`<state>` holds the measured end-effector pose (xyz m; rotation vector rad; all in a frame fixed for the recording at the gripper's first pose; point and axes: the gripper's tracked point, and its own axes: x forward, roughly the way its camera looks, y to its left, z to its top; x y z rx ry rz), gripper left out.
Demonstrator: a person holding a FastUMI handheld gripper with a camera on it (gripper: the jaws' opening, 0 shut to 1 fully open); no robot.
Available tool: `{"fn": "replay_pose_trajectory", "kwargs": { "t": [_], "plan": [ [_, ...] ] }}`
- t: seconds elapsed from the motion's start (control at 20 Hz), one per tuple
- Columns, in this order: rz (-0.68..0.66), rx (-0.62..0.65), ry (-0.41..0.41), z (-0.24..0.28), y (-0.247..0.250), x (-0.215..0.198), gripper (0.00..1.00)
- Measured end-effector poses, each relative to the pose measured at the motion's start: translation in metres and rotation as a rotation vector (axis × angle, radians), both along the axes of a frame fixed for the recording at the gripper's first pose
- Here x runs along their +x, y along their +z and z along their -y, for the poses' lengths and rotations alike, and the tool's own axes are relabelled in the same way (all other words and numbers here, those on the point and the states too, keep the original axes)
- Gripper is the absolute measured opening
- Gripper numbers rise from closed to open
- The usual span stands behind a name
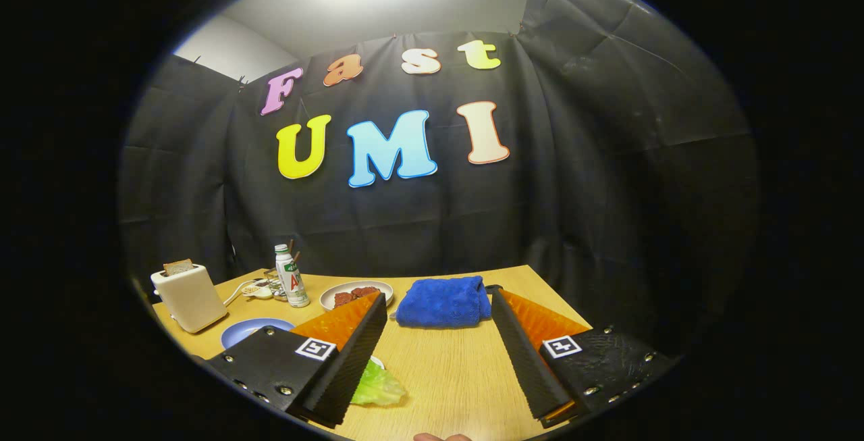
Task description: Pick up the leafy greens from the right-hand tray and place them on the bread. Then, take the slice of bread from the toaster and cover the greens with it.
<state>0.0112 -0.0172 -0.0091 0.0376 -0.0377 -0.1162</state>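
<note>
Black cloth walls close in a light wooden table (452, 367), seen from low over its near end. Farthest left stands a cream toaster (189, 297) with a slice of bread (178, 266) poking out of its slot. Just beside it, nearer the fingers, a blue plate (251, 330) shows partly behind the left finger. Behind that, a small bottle (290, 276) stands upright among some clutter too small to make out, perhaps a cable and a holder. Next comes a pale dish (351, 290) holding reddish-brown pieces, its near rim hidden by the left fingertip. Low down, a green lettuce leaf (378, 387) lies on the table, tucked against the inner side of the left finger, with a sliver of white rim at its top edge. Further right, beyond the gap between the fingers, a folded blue cloth (442, 302) rests flat. The gripper (439, 306) hangs above the wood with its jaws wide apart, holding nothing. At the near table edge, something that looks like a fingertip (442, 437) peeks in.
</note>
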Motion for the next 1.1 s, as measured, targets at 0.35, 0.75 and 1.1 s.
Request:
{"fn": "replay_pose_trajectory", "kwargs": {
  "t": [0.35,0.75,1.1],
  "plan": [
    [-0.089,-0.068,0.070,-0.017,-0.019,0.004,0.96],
    [-0.376,-0.201,0.303,-0.080,-0.072,0.023,0.96],
    [-0.799,-0.394,0.518,-0.117,-0.137,0.038,0.97]
  ]
}}
